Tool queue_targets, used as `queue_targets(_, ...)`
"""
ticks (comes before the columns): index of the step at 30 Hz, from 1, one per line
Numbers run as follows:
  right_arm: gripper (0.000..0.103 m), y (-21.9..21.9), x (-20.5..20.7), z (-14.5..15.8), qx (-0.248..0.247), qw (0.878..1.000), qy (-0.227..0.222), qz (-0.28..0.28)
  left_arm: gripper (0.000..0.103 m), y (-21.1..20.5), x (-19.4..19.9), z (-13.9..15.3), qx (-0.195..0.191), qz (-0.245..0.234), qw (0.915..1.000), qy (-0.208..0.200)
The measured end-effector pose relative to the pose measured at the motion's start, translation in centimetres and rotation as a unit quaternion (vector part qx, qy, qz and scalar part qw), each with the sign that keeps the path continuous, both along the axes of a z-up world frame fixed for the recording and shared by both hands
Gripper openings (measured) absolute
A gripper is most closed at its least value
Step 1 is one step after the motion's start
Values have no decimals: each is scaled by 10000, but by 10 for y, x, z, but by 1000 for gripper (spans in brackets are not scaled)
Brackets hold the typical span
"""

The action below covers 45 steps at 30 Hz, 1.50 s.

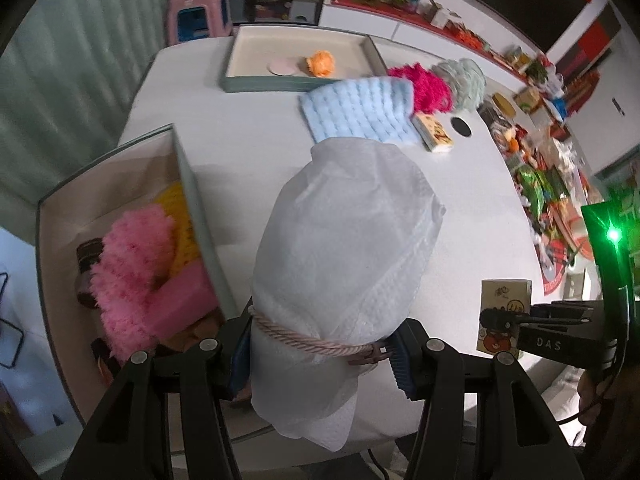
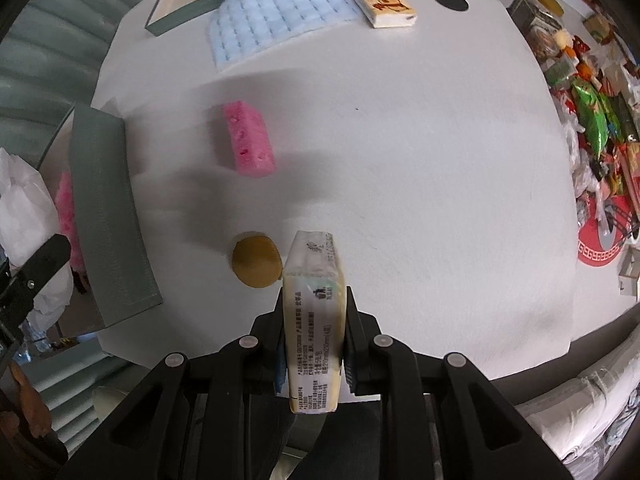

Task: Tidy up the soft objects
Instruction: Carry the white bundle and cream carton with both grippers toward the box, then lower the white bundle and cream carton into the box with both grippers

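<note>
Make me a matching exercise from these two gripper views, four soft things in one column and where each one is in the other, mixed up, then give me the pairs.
Things:
1. white towel roll
2. tissue pack
3. orange flower
4. pink sponge

Places:
A. lying loose on the white table
B. in the far tray
C. between the right gripper's jaws
D. between the left gripper's jaws

Pairs: 1-D, 2-C, 3-B, 4-A

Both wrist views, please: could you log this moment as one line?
left gripper: shut on white cloth roll | right gripper: shut on tissue pack | pink sponge: on table
</note>
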State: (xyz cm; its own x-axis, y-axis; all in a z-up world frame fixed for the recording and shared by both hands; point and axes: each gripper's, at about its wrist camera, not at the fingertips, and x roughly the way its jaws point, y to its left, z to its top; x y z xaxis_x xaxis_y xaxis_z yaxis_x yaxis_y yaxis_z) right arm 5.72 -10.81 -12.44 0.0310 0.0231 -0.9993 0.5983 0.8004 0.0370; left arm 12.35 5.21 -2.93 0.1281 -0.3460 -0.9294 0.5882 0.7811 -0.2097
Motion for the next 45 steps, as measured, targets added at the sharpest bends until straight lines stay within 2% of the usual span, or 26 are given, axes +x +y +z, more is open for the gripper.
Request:
queue_targets(10, 24, 23, 5, 32, -144, 9990, -18, 413, 57, 40, 11, 4, -157, 557, 9983, -65)
queue_targets(20, 24, 60, 25, 33, -172, 9955, 25, 935, 57, 81, 16, 6, -271, 1097, 9936, -80)
queue_targets(35, 24, 122, 79, 57, -126, 9822, -184, 1867, 57, 154, 29, 7, -327, 2153, 9758, -211)
queue_targets(45, 24, 170, 118, 69, -21, 9661, -325, 2563, 57, 190, 33, 1, -178, 2630, 9644, -218)
